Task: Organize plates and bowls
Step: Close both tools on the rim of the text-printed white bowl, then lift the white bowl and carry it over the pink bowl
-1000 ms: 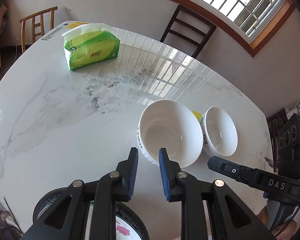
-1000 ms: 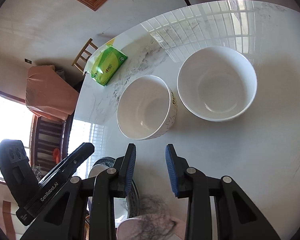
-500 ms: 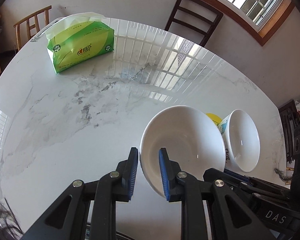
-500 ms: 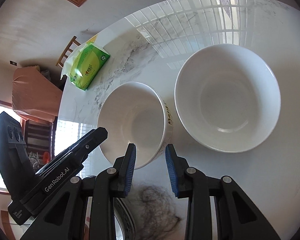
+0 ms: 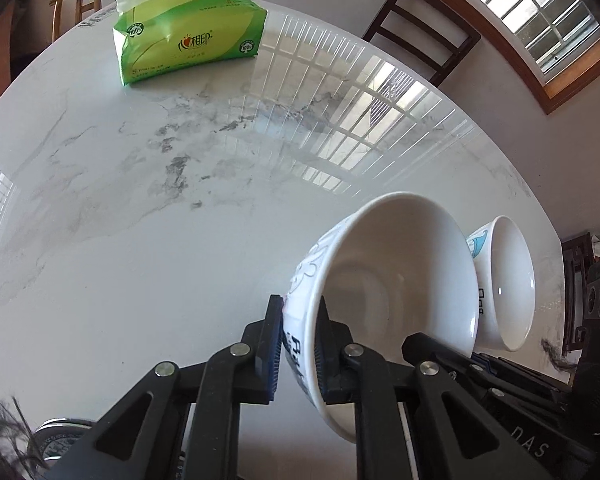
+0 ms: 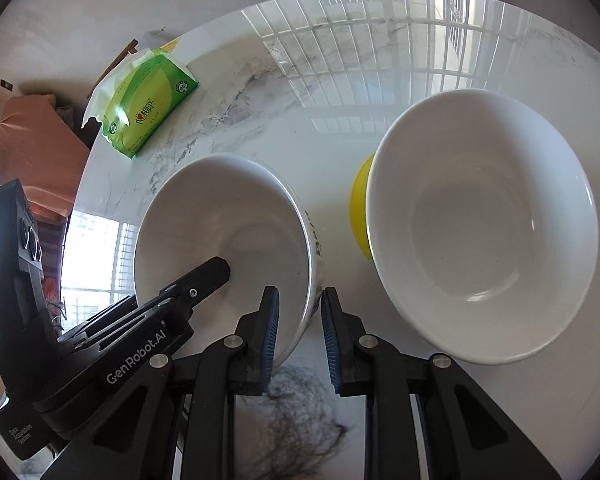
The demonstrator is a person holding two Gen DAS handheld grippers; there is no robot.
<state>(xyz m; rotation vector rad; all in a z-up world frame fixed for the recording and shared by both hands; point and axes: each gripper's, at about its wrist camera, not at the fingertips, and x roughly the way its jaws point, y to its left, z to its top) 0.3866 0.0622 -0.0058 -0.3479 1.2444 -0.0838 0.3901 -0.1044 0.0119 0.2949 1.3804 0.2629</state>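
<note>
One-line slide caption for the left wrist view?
Left gripper straddles the near rim of the large white bowl; a smaller bowl and green tissue pack sit on the marble table.

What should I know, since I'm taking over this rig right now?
Left gripper: fingers pinch the lettered bowl at its rim.
Right gripper: fingers straddle the same bowl's opposite rim; grip unclear.
The lettered bowl looks to be on the table, beside the plain bowl, with a yellow item against it. A patterned plate lies near the edge.
Done: nothing stacked.
Left: nest the bowls, sort the plate.
</note>
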